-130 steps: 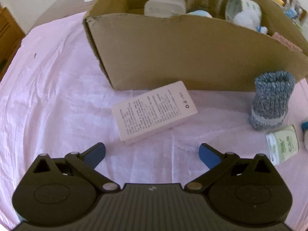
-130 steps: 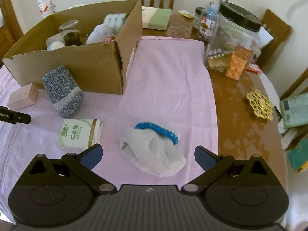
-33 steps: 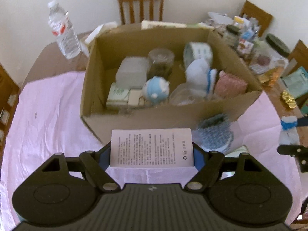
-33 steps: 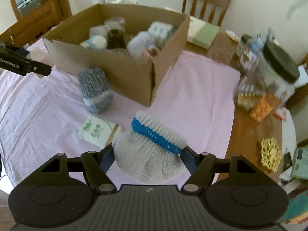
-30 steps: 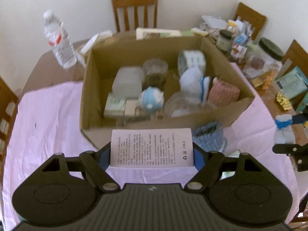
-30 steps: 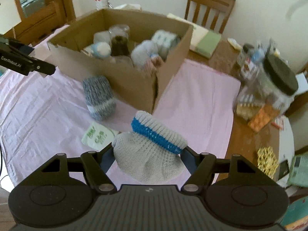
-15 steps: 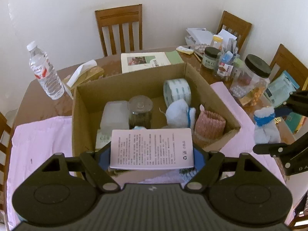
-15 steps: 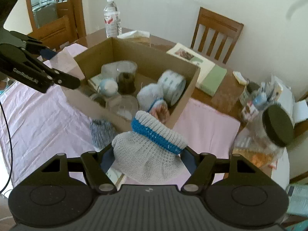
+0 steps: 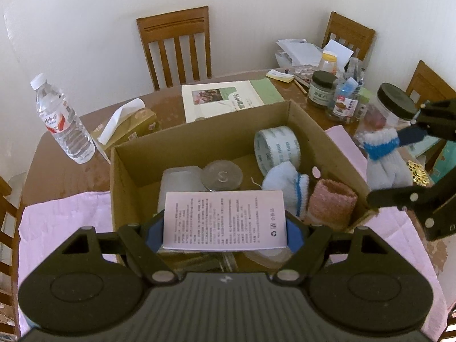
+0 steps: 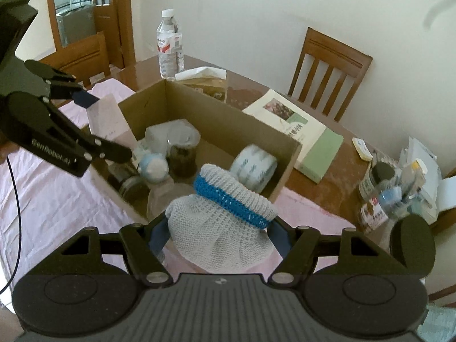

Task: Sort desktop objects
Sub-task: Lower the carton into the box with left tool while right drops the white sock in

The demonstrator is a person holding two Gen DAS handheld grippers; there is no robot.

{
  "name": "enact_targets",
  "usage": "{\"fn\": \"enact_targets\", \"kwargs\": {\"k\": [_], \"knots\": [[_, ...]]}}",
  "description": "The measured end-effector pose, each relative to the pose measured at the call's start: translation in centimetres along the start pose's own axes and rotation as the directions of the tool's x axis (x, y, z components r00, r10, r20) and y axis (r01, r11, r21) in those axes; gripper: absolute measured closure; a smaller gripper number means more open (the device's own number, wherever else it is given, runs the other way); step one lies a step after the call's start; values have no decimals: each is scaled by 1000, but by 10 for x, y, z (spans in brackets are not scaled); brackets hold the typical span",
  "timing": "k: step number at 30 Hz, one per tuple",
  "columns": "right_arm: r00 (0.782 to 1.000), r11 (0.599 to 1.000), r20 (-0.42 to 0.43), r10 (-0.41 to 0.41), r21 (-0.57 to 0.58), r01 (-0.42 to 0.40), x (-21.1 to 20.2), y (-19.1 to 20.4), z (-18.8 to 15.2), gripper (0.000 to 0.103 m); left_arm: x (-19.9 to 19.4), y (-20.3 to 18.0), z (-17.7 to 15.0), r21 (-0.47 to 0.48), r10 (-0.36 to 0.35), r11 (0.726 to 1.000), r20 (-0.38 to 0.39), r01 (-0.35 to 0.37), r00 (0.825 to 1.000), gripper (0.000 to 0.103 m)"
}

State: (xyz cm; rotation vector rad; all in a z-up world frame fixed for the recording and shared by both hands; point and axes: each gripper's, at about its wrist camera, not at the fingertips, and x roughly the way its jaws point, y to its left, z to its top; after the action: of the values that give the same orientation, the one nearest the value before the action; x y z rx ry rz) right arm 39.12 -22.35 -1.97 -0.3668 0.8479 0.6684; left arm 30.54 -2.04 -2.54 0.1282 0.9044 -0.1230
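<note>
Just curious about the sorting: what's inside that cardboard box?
Inside the cardboard box: a tape roll, a lidded jar, a frosted container, a white-and-blue knit and a pink knit. The held paper box hides the near part.

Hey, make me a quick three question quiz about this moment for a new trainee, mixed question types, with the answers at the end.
1. True or false: the left gripper is clamped on a printed white box.
2. What does the right gripper hold? A) the roll of tape B) a knitted sock with a blue band C) the water bottle
3. Which open container, already holding a tape roll and a pink knitted item, lies below both grippers?

Key:
1. True.
2. B, the knitted sock.
3. The cardboard box.
</note>
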Motion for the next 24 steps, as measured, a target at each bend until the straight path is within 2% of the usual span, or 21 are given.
{"fn": "enact_targets", "kwargs": {"k": [7,17,24], "knots": [[1000,1000,5,9,-14,-9,17,-6,26,27,14,10,4,8,65,998,-37,-65,997,16],[1000,999,6,19,-36,-19,38,-7,54,27,15,22,4,-37,14,999,-53,-16,998,12],[1000,998,19,16,-64,-15,58,-6,80,26,14,26,5,-51,6,999,-52,-8,999,12]]}}
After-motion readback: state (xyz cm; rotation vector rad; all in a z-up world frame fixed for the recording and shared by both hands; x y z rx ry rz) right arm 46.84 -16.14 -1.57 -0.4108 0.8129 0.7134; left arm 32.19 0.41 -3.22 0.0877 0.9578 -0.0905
